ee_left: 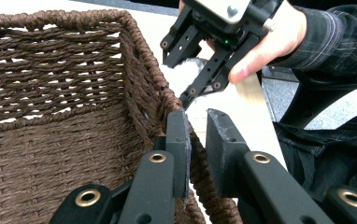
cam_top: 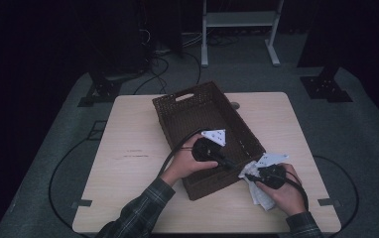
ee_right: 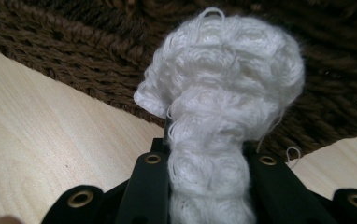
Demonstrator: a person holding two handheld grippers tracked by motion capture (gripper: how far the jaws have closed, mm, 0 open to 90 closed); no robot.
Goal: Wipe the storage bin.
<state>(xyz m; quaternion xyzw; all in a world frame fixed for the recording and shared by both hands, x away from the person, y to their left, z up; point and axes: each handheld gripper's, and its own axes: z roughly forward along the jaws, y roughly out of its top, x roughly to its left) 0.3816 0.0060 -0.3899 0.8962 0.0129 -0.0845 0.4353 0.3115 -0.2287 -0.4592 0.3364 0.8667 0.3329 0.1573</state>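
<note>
both hand-held grippers low: left (ee_left: 196, 140) astride basket rim (ee_left: 165, 100); right (ee_right: 209, 154) around white cloth (ee_right: 223, 79)

The high view looks down on the table (cam_top: 138, 148); both gripper views share the nearby basket (ee_left: 64, 116).

The basket (cam_top: 180, 116) is dark brown woven wicker, oblong, open-topped, upright and set at an angle on the table, with a handle slot in its far end wall. One long wall's rim (ee_left: 193, 154), near the basket's near corner, sits pinched between two black jaws. The cloth (ee_right: 223, 93) is white, fluffy and looped, bunched into a thick roll and clamped between jaws just outside that same basket corner, its loose end (cam_top: 263, 197) trailing on the table beside the basket
</note>
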